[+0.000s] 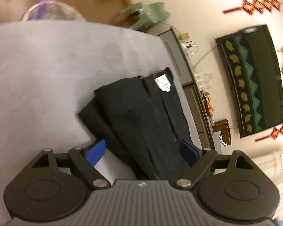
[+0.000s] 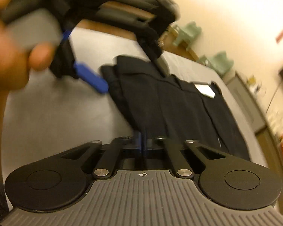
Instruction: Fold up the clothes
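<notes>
Our left gripper (image 1: 142,148) has its jaws wide apart, the blue pads (image 1: 96,151) straddling the near end of the dark garment (image 1: 141,113) without pinching it. Our right gripper (image 2: 142,141) has its jaws drawn together at the near hem; the picture is too blurred to say whether any cloth sits between them. In the right wrist view the left gripper hovers above the far corner of the garment, one blue pad just beside that edge, with the hand (image 2: 11,56) that holds it close to the lens.

The garment lies on the grey table (image 1: 47,75), already folded into a narrow stack with its white label (image 1: 164,83) facing up at the far end. To finish well, we judge that both grippers should take the near end level and carry it evenly toward the label so the layers do not slide apart.
</notes>
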A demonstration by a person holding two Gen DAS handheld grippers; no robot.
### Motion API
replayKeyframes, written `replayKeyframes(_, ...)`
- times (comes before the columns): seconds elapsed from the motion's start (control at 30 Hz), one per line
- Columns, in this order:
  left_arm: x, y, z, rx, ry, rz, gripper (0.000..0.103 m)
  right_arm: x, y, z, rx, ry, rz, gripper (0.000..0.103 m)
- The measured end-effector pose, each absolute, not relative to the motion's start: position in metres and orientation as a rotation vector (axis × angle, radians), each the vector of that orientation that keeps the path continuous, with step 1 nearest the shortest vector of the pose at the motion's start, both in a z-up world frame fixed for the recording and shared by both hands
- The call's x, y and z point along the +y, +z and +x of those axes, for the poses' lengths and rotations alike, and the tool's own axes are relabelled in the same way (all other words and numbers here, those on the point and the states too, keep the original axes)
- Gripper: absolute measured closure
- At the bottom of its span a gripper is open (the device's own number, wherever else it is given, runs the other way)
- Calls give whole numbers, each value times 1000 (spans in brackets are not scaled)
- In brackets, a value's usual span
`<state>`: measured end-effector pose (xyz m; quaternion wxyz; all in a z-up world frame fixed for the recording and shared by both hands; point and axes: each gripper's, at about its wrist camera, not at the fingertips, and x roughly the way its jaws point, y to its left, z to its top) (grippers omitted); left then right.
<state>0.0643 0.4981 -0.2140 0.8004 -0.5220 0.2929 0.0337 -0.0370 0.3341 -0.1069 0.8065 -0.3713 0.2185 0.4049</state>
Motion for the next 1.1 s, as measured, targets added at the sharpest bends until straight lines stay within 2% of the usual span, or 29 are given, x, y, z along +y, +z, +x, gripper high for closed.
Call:
replayKeyframes(0.03, 496, -214, 69, 625, 57, -1096, 18, 330, -100, -31, 492, 877, -740, 103)
replayKeyframes(0.07, 494, -213, 74, 622, 43, -1072, 43, 323, -92, -26, 519, 891, -685, 103)
replayKeyframes(0.1, 493, -213, 74, 627, 51, -1066, 97, 316, -86, -24, 544, 907, -644, 103)
replayKeyframes(0.2, 487, -214, 72, 643, 74, -1047, 99, 300, -73, -10, 626, 960, -554, 103)
replayKeyframes(0.27, 485, -208, 68, 626, 88, -1028, 99, 290, -61, 6, 696, 1024, -477, 96)
replayKeyframes(0.3, 484, -203, 63, 604, 93, -1020, 100, 284, -50, 12, 713, 1052, -430, 82)
replayKeyframes(0.33, 483, -197, 59, 595, 102, -1000, 100, 278, -34, 18, 709, 1070, -368, 62)
replayKeyframes(0.37, 479, -191, 57, 585, 116, -960, 100, 274, -19, 28, 699, 1068, -303, 56)
replayKeyframes(0.47, 458, -163, 51, 553, 159, -779, 100, 278, 17, 67, 673, 995, -148, 54)
replayKeyframes(0.53, 437, -146, 48, 525, 160, -654, 100, 299, 20, 99, 695, 862, -173, 54)
replayKeyframes(0.67, 392, -127, 48, 500, 159, -371, 100, 341, -36, 174, 890, 569, -342, 58)
replayKeyframes(0.7, 381, -124, 48, 492, 165, -288, 100, 345, -54, 185, 908, 539, -391, 54)
replayKeyframes(0.73, 370, -122, 48, 484, 171, -206, 100, 345, -63, 197, 906, 539, -406, 41)
replayKeyframes(0.87, 336, -123, 52, 489, 148, -21, 100, 346, -70, 240, 1049, 534, -363, 45)
replayKeyframes(0.9, 329, -124, 54, 492, 140, 5, 100, 349, -63, 243, 1008, 531, -366, 38)
replayKeyframes(1.0, 308, -125, 58, 501, 116, 82, 100, 365, -48, 245, 952, 615, -296, 5)
replayKeyframes(1.1, 298, -125, 59, 513, 113, 107, 100, 396, -78, 236, 989, 646, -474, 2)
